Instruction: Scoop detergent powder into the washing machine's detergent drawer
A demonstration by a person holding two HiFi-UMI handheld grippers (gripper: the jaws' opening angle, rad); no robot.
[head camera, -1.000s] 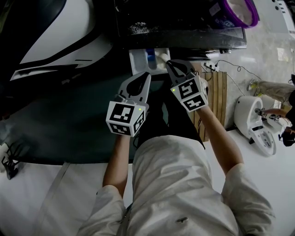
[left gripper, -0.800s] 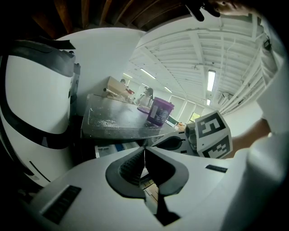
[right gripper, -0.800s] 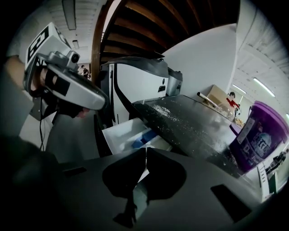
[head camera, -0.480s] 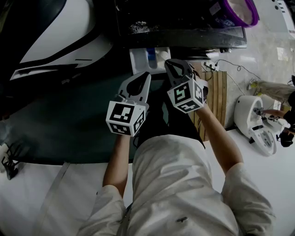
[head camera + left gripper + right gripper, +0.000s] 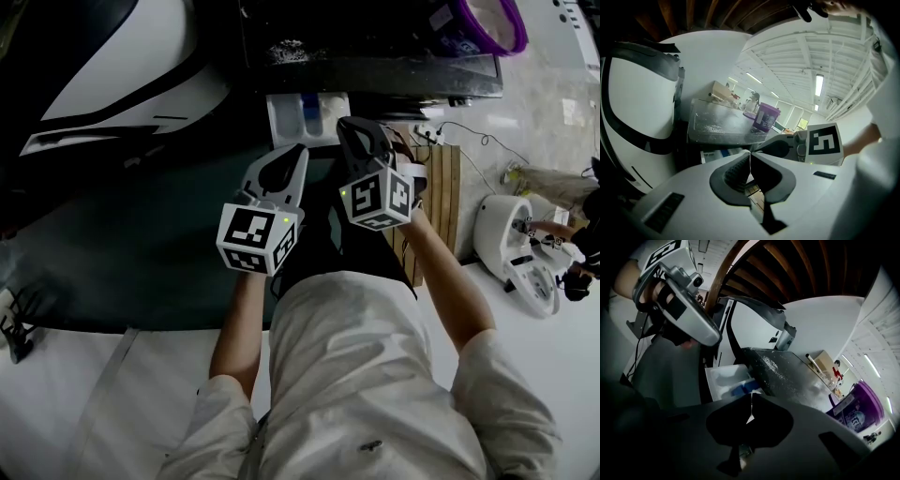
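Detergent drawer (image 5: pixel 307 117) stands pulled out from the front of the washing machine (image 5: pixel 375 52), a white tray with a blue insert. In the right gripper view (image 5: pixel 725 378) its compartments look pale, and I cannot tell whether any powder lies in them. The purple detergent tub (image 5: pixel 486 23) sits on the machine's dark top, well off to the right of the drawer. A scatter of spilled powder (image 5: pixel 281 54) lies on that top just above the drawer.

The left tool (image 5: pixel 291 155) hovers in front of the drawer and a little below it. Its jaws are pressed tip to tip with nothing between them. The right tool (image 5: pixel 352 127) hangs just beside the drawer's right front corner, its jaws likewise closed and empty. No scoop shows in any view.

With the drawer open and neither tool carrying anything, I judge the scooping step is not in hand. Either it has yet to begin or the drawer is ready to be shut.

If powder is still wanted, the right tool must open, rise and travel right to the tub's mouth to find a scoop. It then has to bring the scoop back level over the drawer, so no more powder spills onto the machine top.
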